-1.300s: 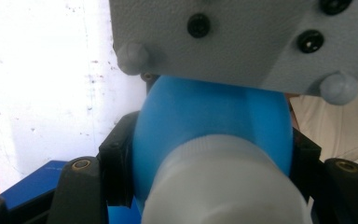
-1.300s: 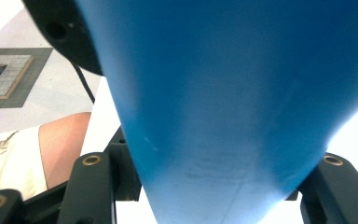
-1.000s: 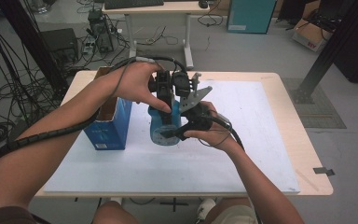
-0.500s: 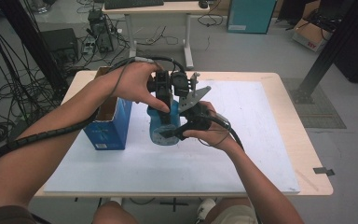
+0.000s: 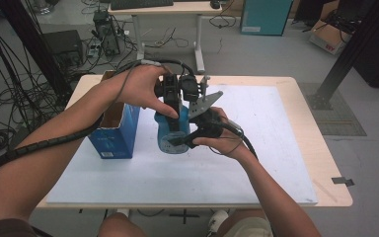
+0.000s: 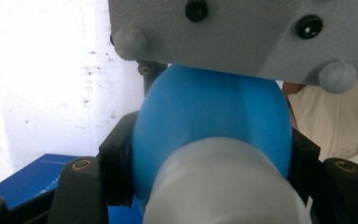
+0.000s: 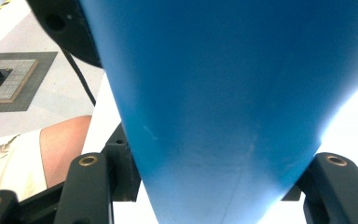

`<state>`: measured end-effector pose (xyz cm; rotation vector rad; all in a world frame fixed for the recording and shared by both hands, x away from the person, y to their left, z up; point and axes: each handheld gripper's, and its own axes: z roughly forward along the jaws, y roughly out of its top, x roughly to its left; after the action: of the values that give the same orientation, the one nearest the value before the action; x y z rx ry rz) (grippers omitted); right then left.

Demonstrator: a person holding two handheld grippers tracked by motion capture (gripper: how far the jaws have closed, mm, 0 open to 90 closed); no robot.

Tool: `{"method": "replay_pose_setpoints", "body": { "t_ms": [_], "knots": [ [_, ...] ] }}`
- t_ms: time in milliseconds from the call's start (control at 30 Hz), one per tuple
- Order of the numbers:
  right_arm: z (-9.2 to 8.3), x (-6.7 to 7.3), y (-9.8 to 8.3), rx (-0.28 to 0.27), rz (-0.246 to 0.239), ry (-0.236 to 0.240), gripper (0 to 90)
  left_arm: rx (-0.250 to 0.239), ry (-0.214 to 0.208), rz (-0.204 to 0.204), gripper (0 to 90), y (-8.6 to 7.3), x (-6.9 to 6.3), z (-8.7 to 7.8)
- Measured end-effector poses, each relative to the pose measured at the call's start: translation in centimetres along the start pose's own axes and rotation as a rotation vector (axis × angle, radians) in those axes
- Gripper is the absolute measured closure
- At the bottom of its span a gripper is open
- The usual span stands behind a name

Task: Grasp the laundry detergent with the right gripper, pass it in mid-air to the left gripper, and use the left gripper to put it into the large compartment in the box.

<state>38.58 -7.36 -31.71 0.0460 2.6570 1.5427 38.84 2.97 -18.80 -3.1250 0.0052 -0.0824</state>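
A blue bottle (image 5: 170, 134) stands on the white sheet, gripped from two sides. My left gripper (image 5: 171, 109) comes down from above and is shut on its upper part; in the left gripper view the bottle's blue shoulder (image 6: 209, 116) and white cap (image 6: 223, 186) sit between the black jaws. My right gripper (image 5: 181, 140) reaches in from the right, shut on the bottle's body, and its grey plate (image 5: 203, 102) sticks up beside the left gripper. In the right gripper view the blue bottle wall (image 7: 223, 88) is wedged between the jaws.
An open blue carton (image 5: 114, 129) stands just left of the bottle. The white sheet (image 5: 266, 148) covers most of the wooden table (image 5: 325, 168). Cables trail from both grippers. Floor clutter and a desk lie beyond the far edge.
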Motion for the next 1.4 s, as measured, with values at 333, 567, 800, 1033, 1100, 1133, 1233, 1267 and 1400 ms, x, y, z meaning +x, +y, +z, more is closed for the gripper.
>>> {"method": "replay_pose_setpoints", "body": {
  "t_ms": [333, 567, 800, 1033, 1100, 1133, 1233, 1267, 1400],
  "knots": [
    [0.04, -0.22, -0.02, -0.018, -0.018, -0.005, 40.0, 0.01, -0.009, -0.02, 37.2, -0.13, -0.15, -0.13],
    [-0.08, 0.24, -0.03, 0.018, 0.047, 0.017, 39.4, 0.026, -0.016, 0.005, 37.2, -0.18, -0.04, -0.23],
    [0.01, 0.27, 0.02, 0.013, 0.045, 0.012, 38.9, 0.026, -0.01, -0.001, 37.2, -0.31, -0.12, -0.25],
    [0.03, 0.28, 0.02, 0.014, 0.049, 0.01, 38.7, 0.026, -0.009, 0.003, 37.2, -0.31, -0.06, -0.23],
    [0.04, 0.29, 0.01, 0.016, 0.05, 0.012, 38.7, 0.028, -0.011, 0.001, 37.2, -0.32, -0.1, -0.2],
    [0.04, 0.29, 0.01, 0.017, 0.049, 0.012, 38.7, 0.029, -0.01, 0.004, 37.2, -0.32, -0.06, -0.23],
    [0.05, 0.25, 0.01, 0.015, 0.047, 0.013, 38.6, 0.028, -0.013, 0.0, 37.2, -0.34, -0.09, -0.25],
    [0.05, 0.24, 0.01, 0.014, 0.047, 0.012, 38.6, 0.028, -0.012, -0.001, 37.2, -0.35, -0.12, -0.25],
    [0.08, 0.27, 0.01, 0.012, 0.047, 0.013, 38.4, 0.032, -0.013, -0.001, 37.2, -0.32, -0.14, -0.25]
  ]
}}
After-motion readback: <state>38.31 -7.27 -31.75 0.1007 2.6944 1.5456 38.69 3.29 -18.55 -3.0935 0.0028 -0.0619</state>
